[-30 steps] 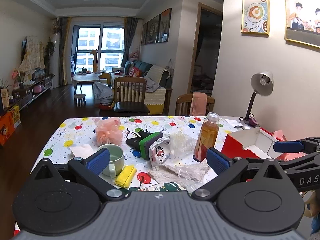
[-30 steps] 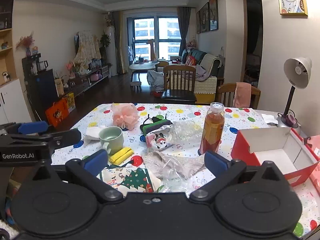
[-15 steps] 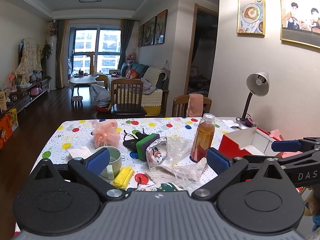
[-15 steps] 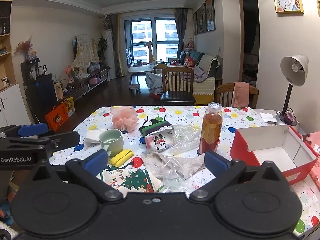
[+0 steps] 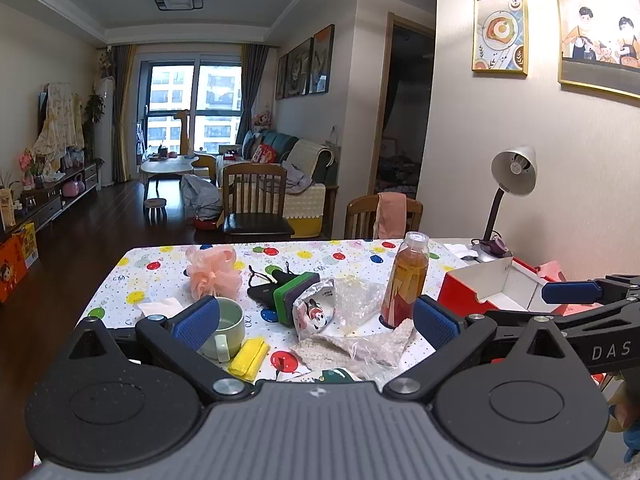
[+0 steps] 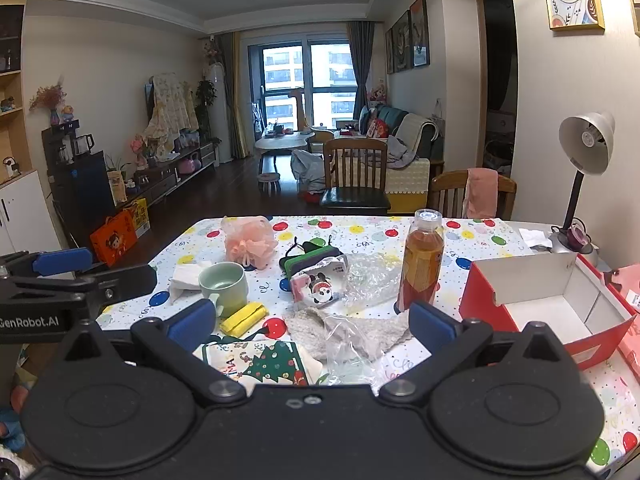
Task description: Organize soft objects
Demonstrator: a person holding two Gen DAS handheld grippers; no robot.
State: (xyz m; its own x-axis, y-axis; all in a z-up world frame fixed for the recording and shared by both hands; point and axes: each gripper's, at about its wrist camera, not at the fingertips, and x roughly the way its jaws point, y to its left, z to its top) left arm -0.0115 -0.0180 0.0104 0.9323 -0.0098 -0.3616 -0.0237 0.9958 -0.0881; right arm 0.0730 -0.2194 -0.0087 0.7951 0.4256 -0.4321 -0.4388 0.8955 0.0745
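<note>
On the dotted tablecloth lie a pink bath pouf [image 5: 214,276] [image 6: 250,242], a green-edged sponge [image 5: 294,294] [image 6: 310,258], a yellow cloth [image 5: 249,358] [image 6: 243,315], a beige fuzzy cloth in clear plastic [image 5: 360,350] [image 6: 352,330], a cartoon pouch [image 5: 314,312] [image 6: 318,286] and a Christmas-tree fabric piece [image 6: 264,362]. My left gripper [image 5: 316,322] is open above the table's near edge, holding nothing. My right gripper [image 6: 312,322] is open too, to its right, also empty. An open red box [image 6: 548,308] [image 5: 496,288] stands at the right.
A green mug [image 6: 224,286], a tea bottle [image 6: 422,264], crumpled clear wrap [image 6: 370,276], a white tissue [image 6: 186,276] and a desk lamp [image 6: 580,176] share the table. Two wooden chairs [image 6: 356,176] stand behind it. The living room floor lies beyond.
Both views have shifted slightly; table objects sit a little lower and nearer in frame. Both grippers remain open and empty. Nothing on the table has moved.
</note>
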